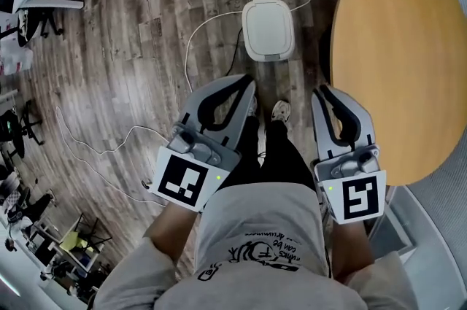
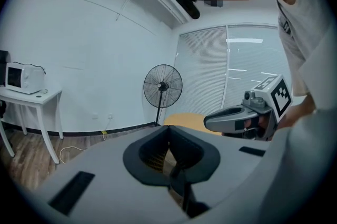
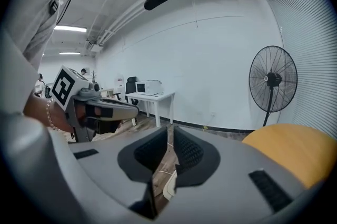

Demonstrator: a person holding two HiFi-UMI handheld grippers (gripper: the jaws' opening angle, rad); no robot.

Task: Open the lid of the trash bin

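Note:
The white trash bin (image 1: 268, 28) stands on the wooden floor ahead of the person's feet, and its lid lies flat and closed. Both grippers hang above the floor short of it, touching nothing. My left gripper (image 1: 248, 82) points toward the bin's near left side; in its own view its jaws (image 2: 168, 128) meet at the tips with nothing between them. My right gripper (image 1: 319, 91) is level with it on the right; a narrow slit shows between its jaws (image 3: 170, 129), and they hold nothing.
A round wooden table (image 1: 398, 53) fills the right side, close to the right gripper. A white cable (image 1: 191, 39) loops over the floor round the bin. The person's shoes (image 1: 281, 110) are just behind the bin. A standing fan (image 2: 162, 86) and a white side table (image 2: 31, 96) stand by the wall.

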